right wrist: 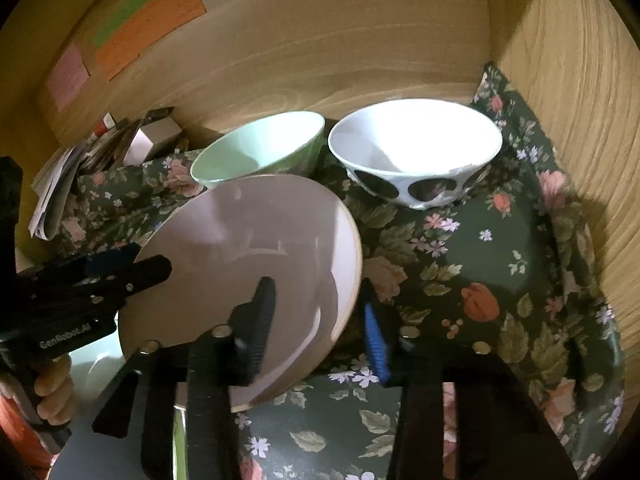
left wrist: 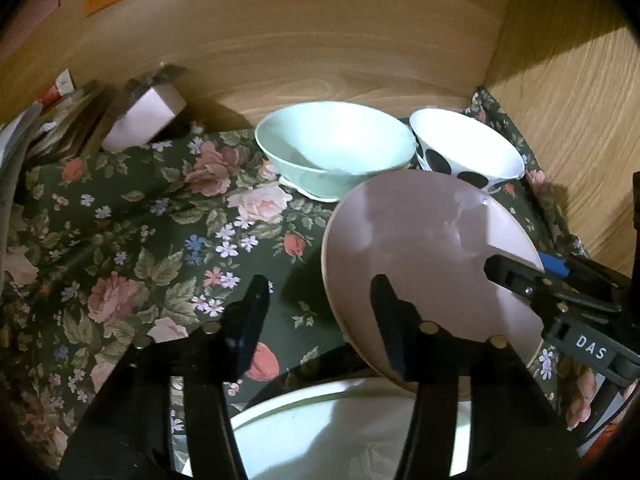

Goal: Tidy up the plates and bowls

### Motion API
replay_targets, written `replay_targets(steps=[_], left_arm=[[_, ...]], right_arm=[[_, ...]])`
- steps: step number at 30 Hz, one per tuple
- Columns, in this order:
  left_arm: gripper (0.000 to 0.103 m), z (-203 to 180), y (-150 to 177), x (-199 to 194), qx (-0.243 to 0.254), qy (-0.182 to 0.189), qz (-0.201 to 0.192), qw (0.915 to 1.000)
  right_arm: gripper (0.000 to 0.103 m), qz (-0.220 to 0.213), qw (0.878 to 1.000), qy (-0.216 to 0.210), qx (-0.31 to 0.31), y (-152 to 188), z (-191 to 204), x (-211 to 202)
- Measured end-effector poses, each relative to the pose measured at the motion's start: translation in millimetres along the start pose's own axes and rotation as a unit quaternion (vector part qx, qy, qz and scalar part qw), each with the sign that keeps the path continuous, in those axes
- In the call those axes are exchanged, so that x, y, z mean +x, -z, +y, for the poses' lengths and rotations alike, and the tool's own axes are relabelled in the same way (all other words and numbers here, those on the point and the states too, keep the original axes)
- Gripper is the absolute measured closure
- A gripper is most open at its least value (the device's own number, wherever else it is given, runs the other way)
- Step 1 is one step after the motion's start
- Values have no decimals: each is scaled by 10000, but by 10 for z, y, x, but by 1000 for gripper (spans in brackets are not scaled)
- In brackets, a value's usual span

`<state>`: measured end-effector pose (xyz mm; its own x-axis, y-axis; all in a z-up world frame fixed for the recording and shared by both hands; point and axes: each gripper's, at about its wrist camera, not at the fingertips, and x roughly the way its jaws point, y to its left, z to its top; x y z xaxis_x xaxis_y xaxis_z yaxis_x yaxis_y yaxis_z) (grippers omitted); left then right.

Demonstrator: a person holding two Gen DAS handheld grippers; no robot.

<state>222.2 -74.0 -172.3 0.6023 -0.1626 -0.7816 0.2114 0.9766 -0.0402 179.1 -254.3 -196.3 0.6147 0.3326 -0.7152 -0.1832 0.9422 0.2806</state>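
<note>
A pink plate [left wrist: 420,252] is held tilted above the floral cloth [left wrist: 132,248], in front of a mint green bowl [left wrist: 332,148] and a white bowl with black spots [left wrist: 464,152]. In the left wrist view, my left gripper [left wrist: 320,320] is wide open, its right finger in front of the plate. My right gripper [left wrist: 516,270] is shut on the plate's right edge. In the right wrist view, the plate [right wrist: 256,264] sits between my right gripper's [right wrist: 316,320] fingers, and the left gripper [right wrist: 132,268] clasps its left edge. The green bowl [right wrist: 260,148] and spotted bowl [right wrist: 416,148] stand behind.
Wooden walls [left wrist: 320,48] close off the back and right side. Papers and a small box [left wrist: 144,116] lie at the back left. A white plate [left wrist: 344,432] lies at the bottom, under my left gripper. Coloured notes [right wrist: 148,24] stick on the back wall.
</note>
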Motion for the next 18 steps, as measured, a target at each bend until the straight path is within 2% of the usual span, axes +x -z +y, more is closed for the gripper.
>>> replay_targets(steps=[9, 12, 18], left_arm=[[71, -53, 8, 122, 7, 192, 229, 9996], [81, -87, 10, 119, 57, 271, 223, 9994], [82, -112, -1, 102, 91, 205, 172, 9996]], right_arm=[[78, 5, 10000, -23, 78, 15, -7, 45], [80, 1, 10000, -16, 74, 5, -7, 35], [80, 20, 9999, 4, 119, 21, -1, 6]])
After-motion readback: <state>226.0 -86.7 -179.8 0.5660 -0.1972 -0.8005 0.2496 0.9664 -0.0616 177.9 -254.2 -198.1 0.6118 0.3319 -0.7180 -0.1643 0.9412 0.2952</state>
